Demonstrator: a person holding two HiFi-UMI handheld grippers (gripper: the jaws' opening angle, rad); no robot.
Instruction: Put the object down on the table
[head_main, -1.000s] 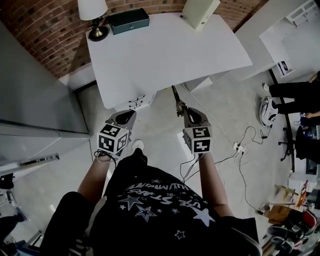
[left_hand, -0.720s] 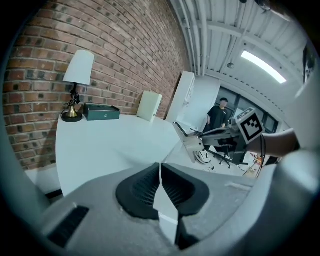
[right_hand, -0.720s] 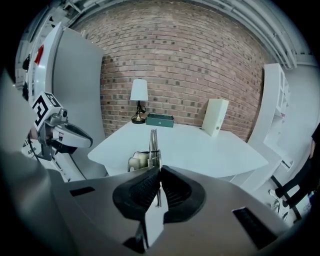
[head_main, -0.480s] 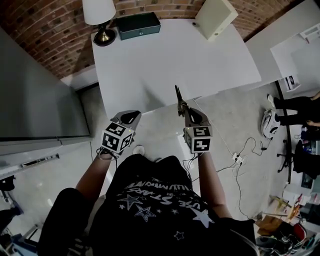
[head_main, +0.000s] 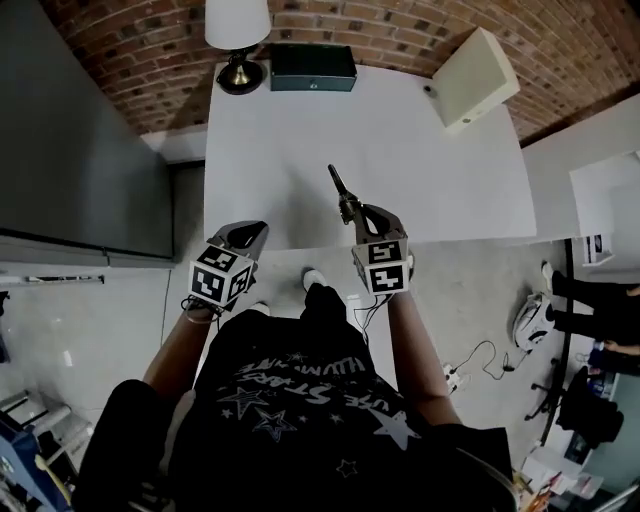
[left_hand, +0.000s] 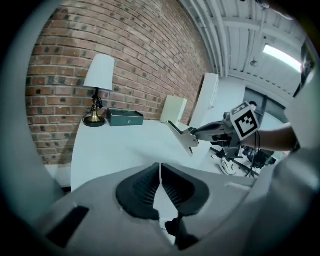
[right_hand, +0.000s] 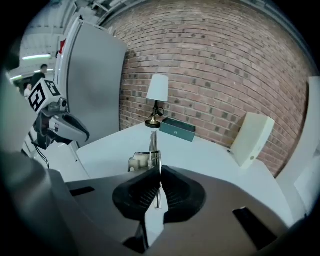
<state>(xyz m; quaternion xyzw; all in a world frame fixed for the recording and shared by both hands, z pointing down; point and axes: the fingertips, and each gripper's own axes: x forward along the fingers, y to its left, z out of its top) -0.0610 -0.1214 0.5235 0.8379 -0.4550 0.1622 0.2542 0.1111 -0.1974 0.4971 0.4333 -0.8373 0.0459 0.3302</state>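
R gripper is clamping narrow on a metal tool, its thin shaft pinched btwn the pads. Tool is sticking out fwd, held in air over the near part of the white table. L gripper is sitting w/ jaws together, nothing btwn. At table's far edge, lamp & dark box are standing.

The bench is white, the brick wall red-brown; at 12 o'clock, a dark green box and a white-shaded, brass-footed lamp. Left claw and right claw wear black-and-white squared cubes; the tool is silver-grey.
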